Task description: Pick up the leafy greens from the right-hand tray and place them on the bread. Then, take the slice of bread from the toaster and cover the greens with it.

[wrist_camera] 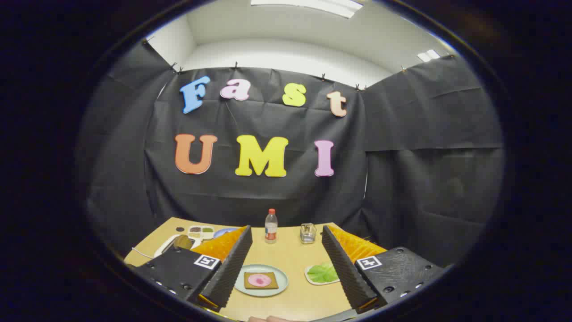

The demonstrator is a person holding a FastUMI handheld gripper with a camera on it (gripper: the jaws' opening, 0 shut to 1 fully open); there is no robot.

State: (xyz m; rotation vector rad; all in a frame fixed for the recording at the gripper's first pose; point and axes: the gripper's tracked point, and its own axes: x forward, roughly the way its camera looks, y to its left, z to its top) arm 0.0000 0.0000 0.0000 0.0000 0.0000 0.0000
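My gripper [286, 268] is open, its two ribbed black fingers [232, 264] spread wide above the wooden table [290, 255] with nothing between them. Between the fingers lies a pale green plate [282, 286] bearing a brown slice of bread [261, 281] with a pink round slice on top. The leafy greens [323, 273] lie on a small white tray [310, 278] just inside the right finger, which covers part of it. A white toaster [172, 243] with a brown slice in it stands beyond the left finger, partly hidden.
A plastic bottle with a red cap [271, 226] and a small clear holder [308, 233] stand at the table's far edge. A palette-like tray with compartments [201, 231] and a blue dish [223, 232] sit behind the toaster. Fingertips of a hand [272, 319] show at the table's near edge.
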